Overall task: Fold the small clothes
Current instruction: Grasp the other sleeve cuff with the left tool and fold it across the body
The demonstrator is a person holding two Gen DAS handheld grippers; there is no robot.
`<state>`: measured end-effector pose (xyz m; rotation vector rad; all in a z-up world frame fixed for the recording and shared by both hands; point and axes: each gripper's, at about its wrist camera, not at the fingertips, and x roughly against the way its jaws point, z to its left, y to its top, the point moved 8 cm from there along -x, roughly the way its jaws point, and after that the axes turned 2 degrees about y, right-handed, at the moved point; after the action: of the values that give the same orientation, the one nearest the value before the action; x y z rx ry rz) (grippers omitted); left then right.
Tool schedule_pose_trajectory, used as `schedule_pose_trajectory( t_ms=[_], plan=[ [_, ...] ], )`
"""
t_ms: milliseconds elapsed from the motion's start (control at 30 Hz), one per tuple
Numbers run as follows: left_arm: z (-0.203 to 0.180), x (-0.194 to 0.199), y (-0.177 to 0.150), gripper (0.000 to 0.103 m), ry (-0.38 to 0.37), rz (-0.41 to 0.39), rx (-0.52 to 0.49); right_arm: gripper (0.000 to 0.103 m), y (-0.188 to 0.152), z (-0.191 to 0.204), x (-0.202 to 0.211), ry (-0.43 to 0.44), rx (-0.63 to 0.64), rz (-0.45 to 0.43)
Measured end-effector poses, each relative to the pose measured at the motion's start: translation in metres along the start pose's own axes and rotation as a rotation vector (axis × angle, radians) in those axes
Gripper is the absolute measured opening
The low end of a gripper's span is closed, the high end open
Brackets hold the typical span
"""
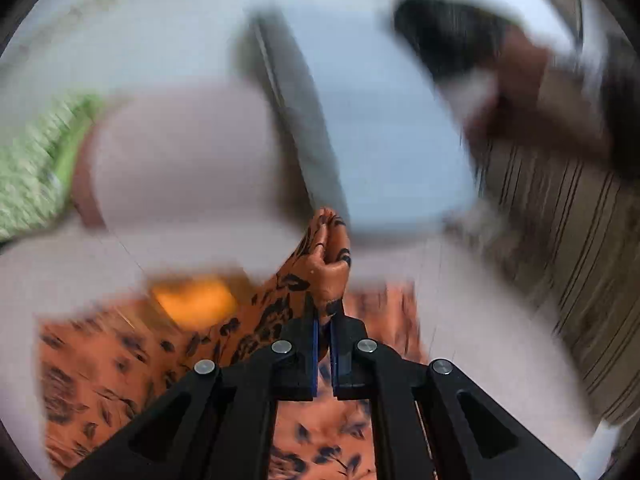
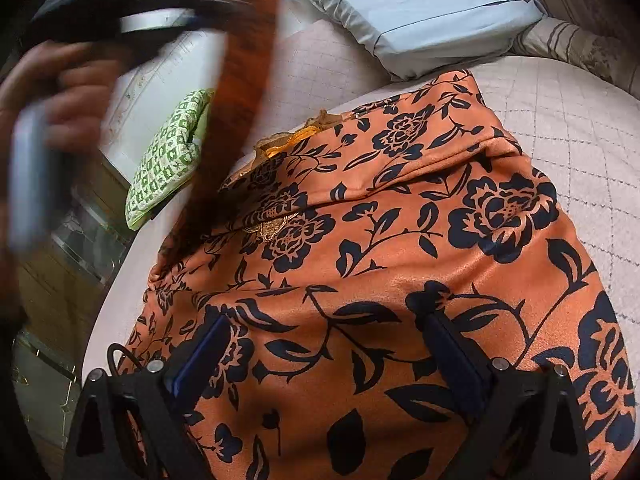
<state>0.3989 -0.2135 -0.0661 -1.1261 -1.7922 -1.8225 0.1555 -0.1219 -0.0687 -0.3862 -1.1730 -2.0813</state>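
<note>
Much of the left wrist view is smeared by motion blur, so the pale shapes ahead of the left tongs [image 1: 325, 316] are hard to name; a blurred hand and dark device show far ahead to the right. In the right wrist view another blurred hand and the other tool fill the upper left.

The orange garment [image 2: 384, 248], printed with dark flowers and leaves, lies spread on the bed [image 2: 568, 128], with a folded-over band across its far part and a gold trimmed neckline ahead to the left. The left tongs are clenched on a raised pinch of this cloth [image 1: 330, 256]. The right tongs [image 2: 328, 344] stand released, fingers wide apart over the fabric.

Ahead lies a light blue pillow [image 2: 420, 12]; ahead left, a green-and-white patterned cloth [image 2: 168, 156].
</note>
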Motion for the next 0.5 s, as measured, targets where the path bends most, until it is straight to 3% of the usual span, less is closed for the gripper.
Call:
schedule_pose_trajectory(
  t_ms=[67, 100, 133, 200, 267, 300, 367, 500],
  plan=[
    [-0.008, -0.056, -0.04, 0.004, -0.041, 0.201, 0.005, 0.099, -0.002, 0.001, -0.001, 0.003, -0.007, 0.005],
    [-0.009, -0.078, -0.063, 0.004, -0.052, 0.325, -0.003, 0.099, -0.006, 0.003, -0.005, -0.028, 0.035, 0.054],
    [-0.007, -0.086, -0.072, 0.006, -0.069, 0.376, 0.011, 0.099, -0.008, 0.008, -0.006, -0.06, 0.079, 0.061],
    [-0.001, -0.078, -0.062, 0.011, -0.108, 0.352, 0.062, 0.101, -0.008, 0.013, -0.006, -0.047, 0.084, 0.045],
    [0.004, -0.065, -0.048, 0.033, -0.128, 0.351, 0.053, 0.102, -0.004, 0.005, -0.002, 0.018, -0.011, 0.02],
    [0.014, -0.055, -0.037, 0.048, -0.139, 0.328, 0.026, 0.102, -0.002, 0.002, -0.001, 0.037, -0.037, 0.011],
    [0.023, -0.028, -0.018, 0.067, -0.14, 0.258, -0.018, 0.102, -0.001, 0.003, -0.001, 0.046, -0.04, 0.005],
    [0.081, 0.03, 0.002, 0.074, -0.098, 0.092, 0.018, 0.102, -0.004, 0.006, -0.004, 0.038, -0.028, 0.007]
  ],
)
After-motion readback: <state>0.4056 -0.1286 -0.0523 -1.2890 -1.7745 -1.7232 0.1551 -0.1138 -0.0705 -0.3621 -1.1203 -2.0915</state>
